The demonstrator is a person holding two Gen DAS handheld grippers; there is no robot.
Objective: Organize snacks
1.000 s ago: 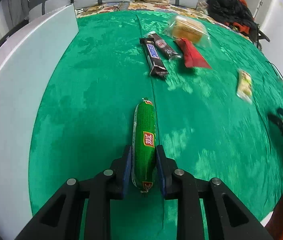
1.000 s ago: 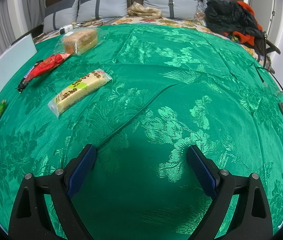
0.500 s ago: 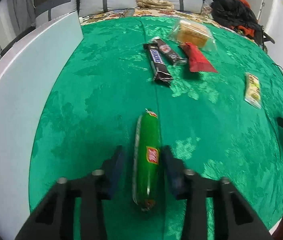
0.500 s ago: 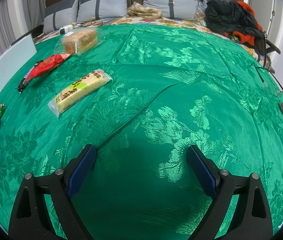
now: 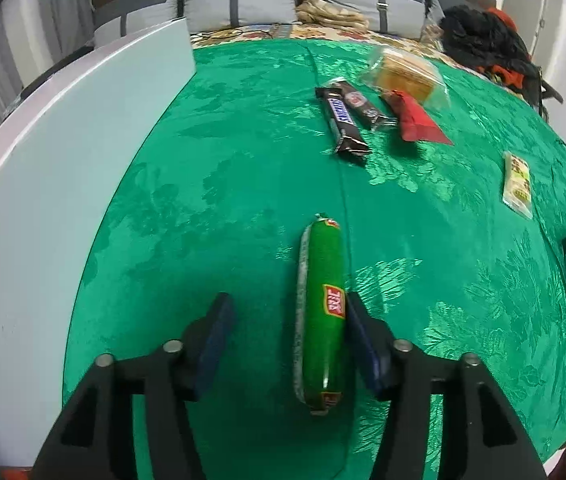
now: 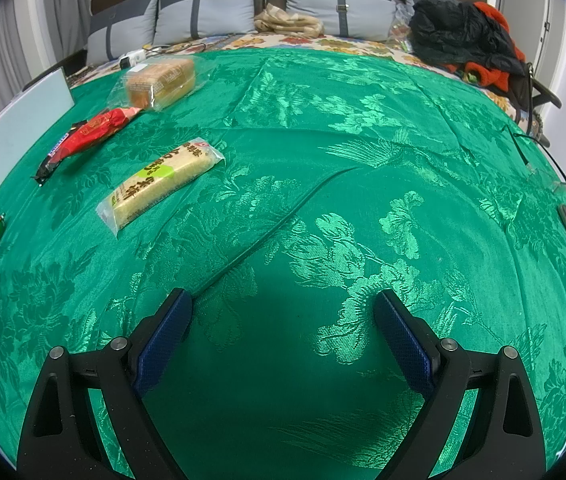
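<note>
Black left gripper (image 5: 287,332) arms, silver screws, blue-padded jaws.

Open green cloth (image 6: 323,184) stretches bare ahead of the right gripper (image 6: 283,336), its jaws spread wide over nothing. The left gripper (image 5: 287,344), jaws opening, straddles a green sausage (image 5: 321,312) that lies against the right-hand jaw, with a white board (image 5: 63,184) walling off the left. Farther on, a cluster of chocolate bars (image 5: 345,120), a red packet (image 5: 417,120) and wrapped bread (image 5: 405,74) blocks the way, a pale cake pack (image 5: 517,184) apart to the right
</note>
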